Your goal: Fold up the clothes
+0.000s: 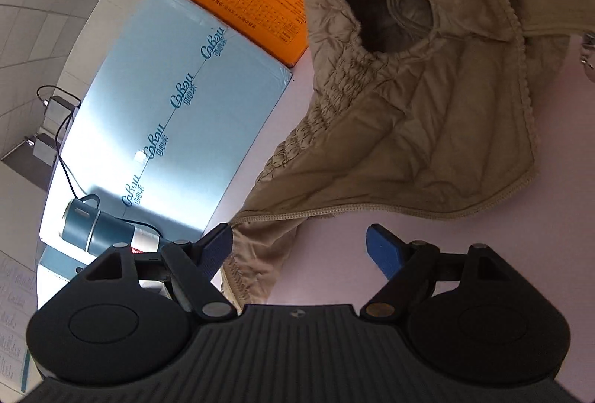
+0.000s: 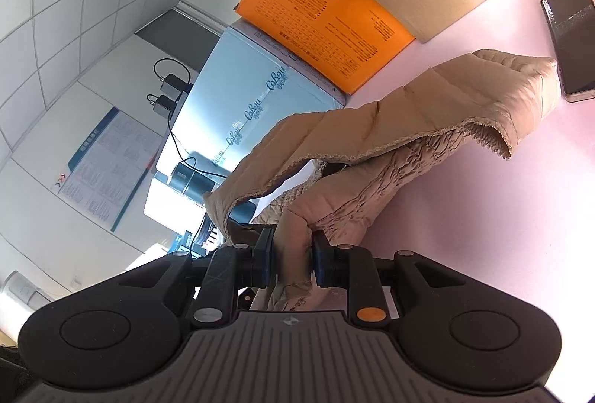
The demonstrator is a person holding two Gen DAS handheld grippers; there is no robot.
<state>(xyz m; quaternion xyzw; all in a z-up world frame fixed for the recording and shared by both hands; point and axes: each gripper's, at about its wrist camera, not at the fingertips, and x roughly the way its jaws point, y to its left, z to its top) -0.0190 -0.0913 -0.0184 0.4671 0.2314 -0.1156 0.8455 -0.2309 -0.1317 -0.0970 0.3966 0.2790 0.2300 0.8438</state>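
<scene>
Boxes line the far left edge of the pink worktop. The left gripper hovers with jaws open beside the tan jacket's hem, ready to pinch it, while the right gripper clamps a lifted fold, likely to carry it over.

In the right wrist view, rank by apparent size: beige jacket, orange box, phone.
1. beige jacket, though it lies nearest the camera, so unsure
2. orange box
3. phone, partly cut off at the edge
</scene>
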